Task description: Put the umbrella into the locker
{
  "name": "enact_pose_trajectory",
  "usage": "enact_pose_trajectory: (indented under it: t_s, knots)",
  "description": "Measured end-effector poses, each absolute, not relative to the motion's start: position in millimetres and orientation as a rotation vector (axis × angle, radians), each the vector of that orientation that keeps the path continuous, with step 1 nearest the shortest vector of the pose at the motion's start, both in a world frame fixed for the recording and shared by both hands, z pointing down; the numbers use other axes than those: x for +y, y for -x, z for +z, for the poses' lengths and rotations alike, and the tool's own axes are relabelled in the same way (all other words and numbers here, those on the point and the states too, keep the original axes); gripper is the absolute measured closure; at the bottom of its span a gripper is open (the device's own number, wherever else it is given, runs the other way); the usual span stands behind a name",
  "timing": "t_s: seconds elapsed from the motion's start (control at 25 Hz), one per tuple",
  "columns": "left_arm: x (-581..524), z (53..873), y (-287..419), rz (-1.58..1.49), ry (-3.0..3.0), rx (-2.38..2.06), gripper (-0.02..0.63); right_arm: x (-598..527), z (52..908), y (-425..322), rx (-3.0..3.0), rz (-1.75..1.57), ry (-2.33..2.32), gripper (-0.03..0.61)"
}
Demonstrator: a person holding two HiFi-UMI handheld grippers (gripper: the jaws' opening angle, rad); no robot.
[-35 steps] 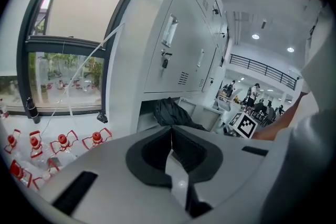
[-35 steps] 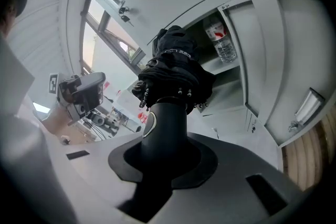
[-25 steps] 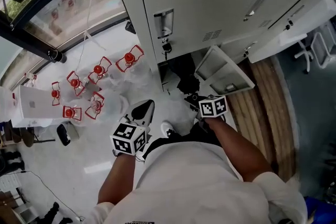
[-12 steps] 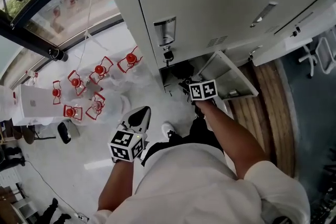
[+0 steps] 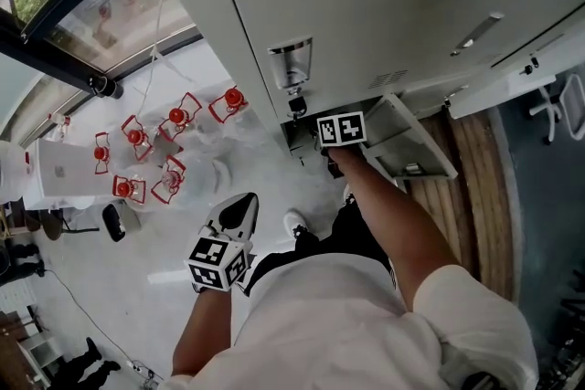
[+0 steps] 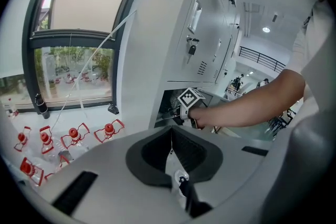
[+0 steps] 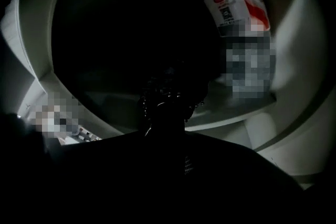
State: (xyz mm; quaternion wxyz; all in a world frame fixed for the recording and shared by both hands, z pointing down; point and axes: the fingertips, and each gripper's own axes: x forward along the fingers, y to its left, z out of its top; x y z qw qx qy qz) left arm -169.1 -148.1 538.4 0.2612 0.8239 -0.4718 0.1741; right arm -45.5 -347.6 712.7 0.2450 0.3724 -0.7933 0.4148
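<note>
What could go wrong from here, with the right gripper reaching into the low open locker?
1. The right gripper has just been opening its jaws with a dark thing, probably the umbrella, before them; it is too dark to see a grip, so it may drop badly placed.
2. The open locker door stands close beside the arm and might get knocked on withdrawal.

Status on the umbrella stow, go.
Left claw shut, idle. Right claw inside locker, jaws have just been opening; dark bundle, likely the umbrella, at its tips, grip unclear. Red-white pouch farther in.
</note>
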Motion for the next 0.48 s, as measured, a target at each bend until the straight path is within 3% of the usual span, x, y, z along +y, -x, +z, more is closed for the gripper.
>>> enact_pose_trajectory:
  t_s: [0.48]
  knots:
    - [-140.9, 540.1, 176.4, 0.488, -2.205, -1.289, 0.597, -350.9, 736.7, 49.0, -2.171, 1.069, -1.051, 0.419]
